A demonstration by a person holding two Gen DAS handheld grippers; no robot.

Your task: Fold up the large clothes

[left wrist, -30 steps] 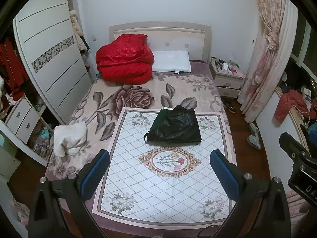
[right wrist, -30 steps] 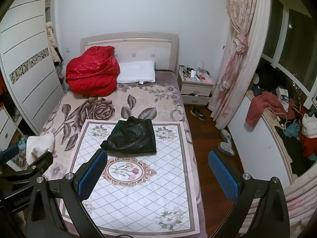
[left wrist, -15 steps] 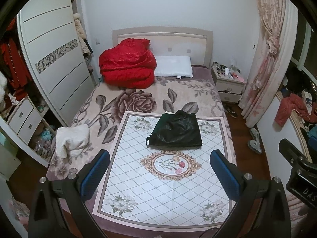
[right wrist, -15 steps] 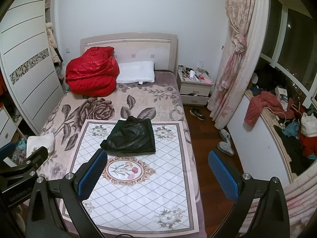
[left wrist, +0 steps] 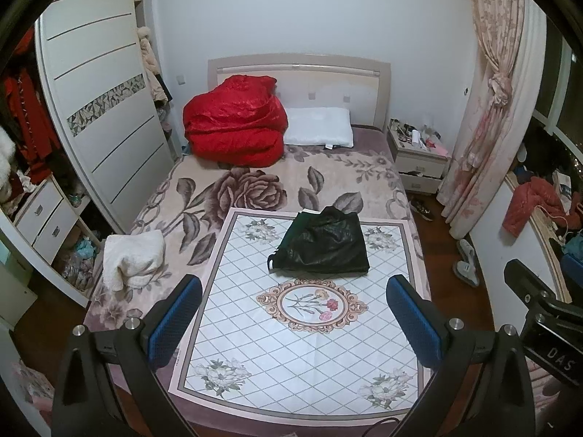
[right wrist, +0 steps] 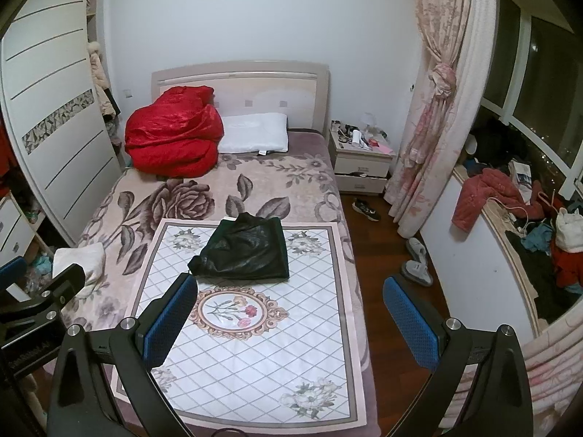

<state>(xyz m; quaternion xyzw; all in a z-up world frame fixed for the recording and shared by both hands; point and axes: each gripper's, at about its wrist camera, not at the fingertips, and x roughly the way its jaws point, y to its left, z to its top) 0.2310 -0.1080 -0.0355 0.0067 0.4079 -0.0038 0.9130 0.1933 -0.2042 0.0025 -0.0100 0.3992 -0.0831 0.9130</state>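
A black shiny garment (left wrist: 324,245) (right wrist: 246,249) lies folded into a rough rectangle on a white tiled mat (left wrist: 298,331) (right wrist: 251,335) spread over the foot of the bed. My left gripper (left wrist: 293,322) hovers wide open above the near end of the mat, well short of the garment, with nothing between its blue pads. My right gripper (right wrist: 289,322) is also wide open and empty, to the right of the left one. A white fluffy garment (left wrist: 131,255) (right wrist: 82,260) sits crumpled at the bed's left edge.
A red quilt (left wrist: 235,122) and a white pillow (left wrist: 317,131) lie by the headboard. A wardrobe (left wrist: 94,109) stands left, a cluttered nightstand (left wrist: 419,156) and curtain (left wrist: 488,109) right. Shoes (right wrist: 415,266) lie on the wooden floor. Clothes (right wrist: 488,196) pile on the window ledge.
Both grippers have drawn back and risen a little, so the bed sits lower and smaller in view. The garment has not moved. Both grippers stay open.
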